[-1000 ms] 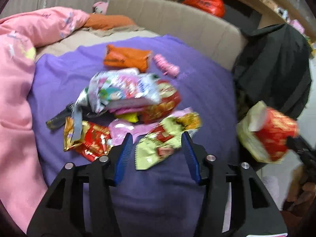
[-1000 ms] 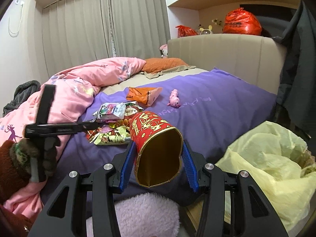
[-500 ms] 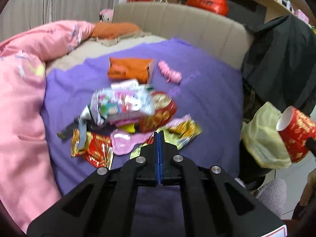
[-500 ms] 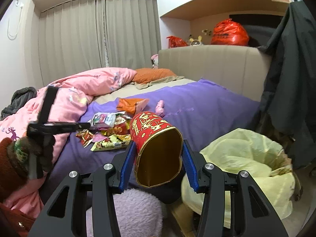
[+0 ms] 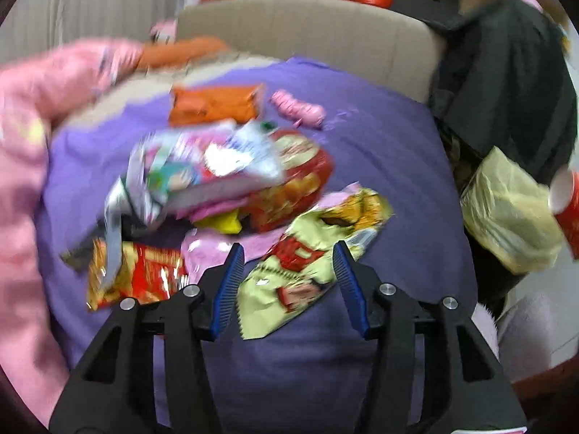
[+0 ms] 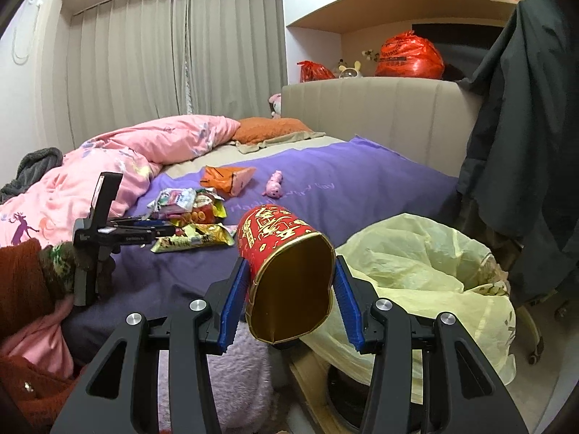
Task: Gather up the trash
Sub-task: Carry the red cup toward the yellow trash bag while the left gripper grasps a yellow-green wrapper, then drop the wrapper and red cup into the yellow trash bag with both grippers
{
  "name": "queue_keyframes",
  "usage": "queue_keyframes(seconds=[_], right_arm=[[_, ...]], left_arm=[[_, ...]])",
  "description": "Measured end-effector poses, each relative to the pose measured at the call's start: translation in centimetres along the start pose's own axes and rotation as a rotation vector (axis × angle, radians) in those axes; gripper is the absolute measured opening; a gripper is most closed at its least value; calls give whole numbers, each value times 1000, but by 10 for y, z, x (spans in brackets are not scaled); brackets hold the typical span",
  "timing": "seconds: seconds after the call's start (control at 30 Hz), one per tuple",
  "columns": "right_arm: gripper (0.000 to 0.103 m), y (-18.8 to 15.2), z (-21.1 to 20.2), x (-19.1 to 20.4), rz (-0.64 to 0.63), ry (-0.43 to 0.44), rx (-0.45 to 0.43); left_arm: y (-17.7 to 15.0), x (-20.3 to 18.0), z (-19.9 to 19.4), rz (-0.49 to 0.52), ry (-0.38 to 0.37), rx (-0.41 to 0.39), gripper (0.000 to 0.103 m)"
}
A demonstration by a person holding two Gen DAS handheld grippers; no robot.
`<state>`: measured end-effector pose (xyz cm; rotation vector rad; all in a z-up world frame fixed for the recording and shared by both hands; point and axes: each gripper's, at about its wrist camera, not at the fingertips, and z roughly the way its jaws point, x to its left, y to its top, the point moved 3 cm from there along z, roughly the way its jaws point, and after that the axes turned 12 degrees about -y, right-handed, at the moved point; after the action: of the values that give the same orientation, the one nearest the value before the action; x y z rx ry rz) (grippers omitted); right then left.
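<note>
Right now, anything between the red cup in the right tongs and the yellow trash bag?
Nothing visible. The right tongs are shut on the red cup, and the yellow trash bag sits just to their right beside the bed, mouth open. Only open air shows between the two in the right wrist view.

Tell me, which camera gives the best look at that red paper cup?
The right wrist view. There the red paper cup fills the centre, sharp, tilted with its gold inside facing the camera, clamped in the right gripper. The left wrist view catches only a blurred sliver of it at the right edge.
</note>
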<state>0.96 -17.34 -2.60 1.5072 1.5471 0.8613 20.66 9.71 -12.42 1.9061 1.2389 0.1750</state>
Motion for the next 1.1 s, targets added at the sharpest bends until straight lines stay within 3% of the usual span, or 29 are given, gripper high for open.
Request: queue_keyframes(seconds=[0.13,0.23,0.3,0.33,0.4,0.47,0.53,0.67,0.77,0.83,0.93,1.07,1.1], right_arm=[[45,0,17,3,-7,-1,37],[45,0,29,13,-16,13,52],[45,2,34,20,-21,22,54],[45,3,36,24,-24,25,53],[45,5,37,28,-31,30,52],[45,8,35,31,-44,25,47],[45,11,30,29,-56,12,38],[45,21,19,11,-44,-19,10],[45,31,2,-13,-40,-76,-27],[45,38,-13,-38,-31,-144,-55],[45,44,-34,-77,11,-247,-83],[45,45,-54,-124,63,-348,-95],[45,45,-56,-134,72,-364,-93]], left_arm=[[-7,21,12,-130,-82,56,56],[-11,18,18,-142,-75,103,59],[-15,6,18,-94,-39,117,49],[-16,2,16,-84,-29,108,41],[-17,0,11,-111,-44,82,37],[-16,-6,0,-129,-59,46,24],[-8,-19,-16,-102,-20,0,24],[19,-52,-54,-23,-11,-101,23],[41,-87,-72,42,-31,-117,23],[57,-119,-77,99,-85,-115,23],[75,-177,-70,185,-227,-75,23],[81,-261,-15,267,-419,90,24],[79,-276,-1,278,-438,122,23]])
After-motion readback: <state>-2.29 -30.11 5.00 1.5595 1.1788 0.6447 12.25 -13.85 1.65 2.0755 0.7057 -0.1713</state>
